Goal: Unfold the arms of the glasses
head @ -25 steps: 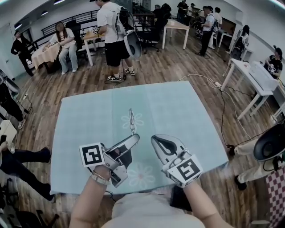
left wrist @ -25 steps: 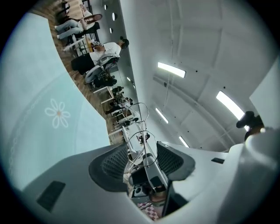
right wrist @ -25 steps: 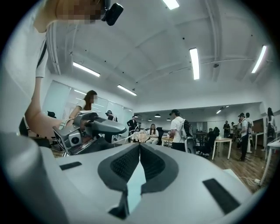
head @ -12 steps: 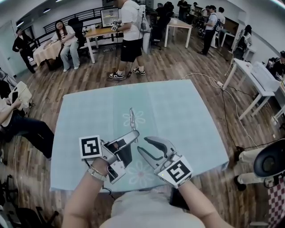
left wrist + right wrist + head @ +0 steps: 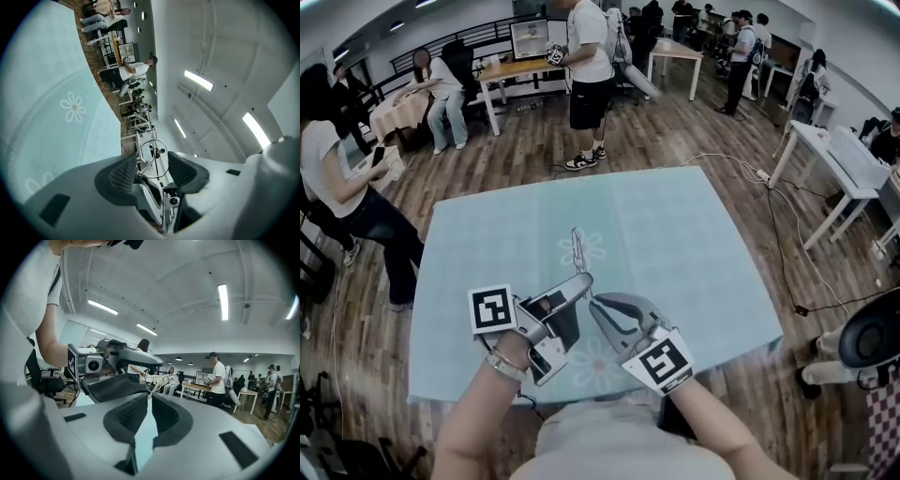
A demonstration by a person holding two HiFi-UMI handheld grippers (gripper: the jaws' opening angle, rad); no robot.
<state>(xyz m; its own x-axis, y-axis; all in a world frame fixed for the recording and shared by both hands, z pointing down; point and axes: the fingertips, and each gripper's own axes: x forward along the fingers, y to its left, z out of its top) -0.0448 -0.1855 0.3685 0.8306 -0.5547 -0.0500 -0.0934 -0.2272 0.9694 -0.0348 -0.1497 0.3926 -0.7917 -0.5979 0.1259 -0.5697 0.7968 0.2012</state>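
Observation:
Thin wire-framed glasses [image 5: 577, 246] stick out from my left gripper [image 5: 581, 281] over the teal tablecloth. In the left gripper view the left gripper [image 5: 151, 165] is shut on the glasses [image 5: 151, 154], one lens ring standing between its pads. My right gripper [image 5: 593, 305] sits right beside the left one's tip. In the right gripper view a thin arm of the glasses [image 5: 158, 382] runs into the tips of the right gripper [image 5: 149, 397]. Its jaws have just been closing and now pinch that arm. The left gripper [image 5: 119, 366] fills the space just ahead.
The table [image 5: 694, 244] carries a teal cloth with flower prints. People stand and sit at the back of the room [image 5: 591, 75]. White tables [image 5: 825, 159] stand to the right, and a cable [image 5: 769, 216] lies on the wooden floor.
The right gripper moved left and down to the left gripper's tip, opened wide, then closed on the glasses' arm. The left gripper stayed put. People in the background walked on.

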